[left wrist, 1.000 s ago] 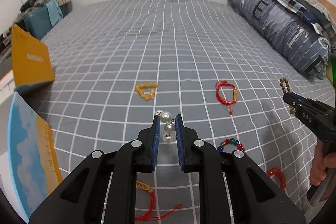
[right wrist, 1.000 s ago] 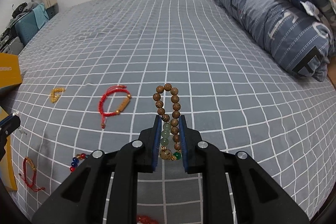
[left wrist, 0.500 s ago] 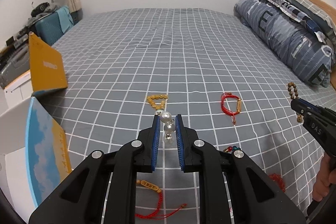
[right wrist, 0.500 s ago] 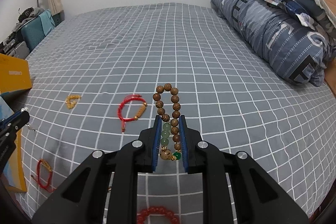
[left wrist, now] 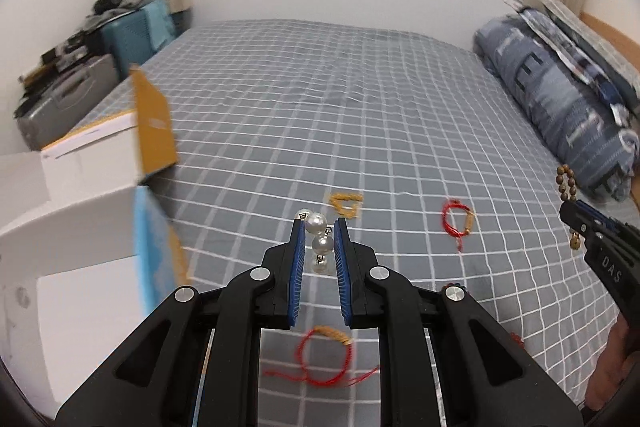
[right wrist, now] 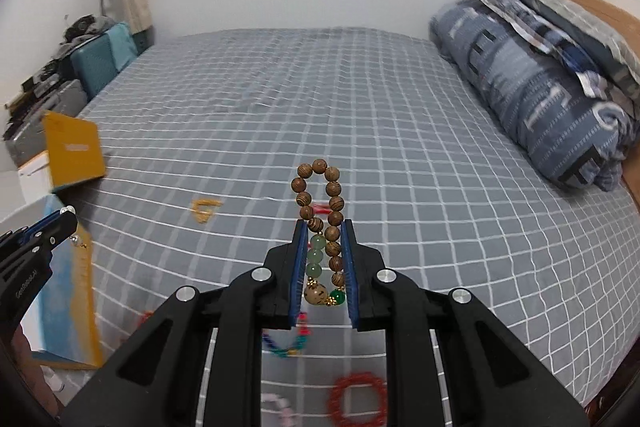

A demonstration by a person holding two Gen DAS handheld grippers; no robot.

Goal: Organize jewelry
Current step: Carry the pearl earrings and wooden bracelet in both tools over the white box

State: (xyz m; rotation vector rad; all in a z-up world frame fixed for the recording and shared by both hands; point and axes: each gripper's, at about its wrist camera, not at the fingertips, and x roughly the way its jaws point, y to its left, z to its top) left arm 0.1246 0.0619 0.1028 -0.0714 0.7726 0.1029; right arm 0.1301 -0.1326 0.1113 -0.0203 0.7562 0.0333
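Observation:
My left gripper (left wrist: 319, 223) is shut on a pearl earring (left wrist: 319, 235) and holds it above the grey checked bed (left wrist: 320, 99). My right gripper (right wrist: 323, 227) is shut on a wooden bead bracelet (right wrist: 325, 215) with green beads, also held above the bed. The right gripper shows at the right of the left wrist view (left wrist: 600, 239), the left gripper at the left of the right wrist view (right wrist: 36, 243). An open white box with yellow and blue flaps (left wrist: 92, 171) stands to the left. On the bed lie a yellow bead bracelet (left wrist: 346, 205) and red cord bracelets (left wrist: 457, 221) (left wrist: 322, 355).
A rolled blue patterned duvet (right wrist: 528, 83) lies along the right side. A multicoloured bead bracelet (right wrist: 286, 341), a red bead bracelet (right wrist: 356, 399) and a pale bracelet (right wrist: 278, 405) lie near the front edge. Cases and clutter (left wrist: 76, 83) stand beyond the bed's left side.
Both grippers have risen and pulled back, still shut on their pieces. The left gripper has moved left toward the open box, which now fills more of its view.

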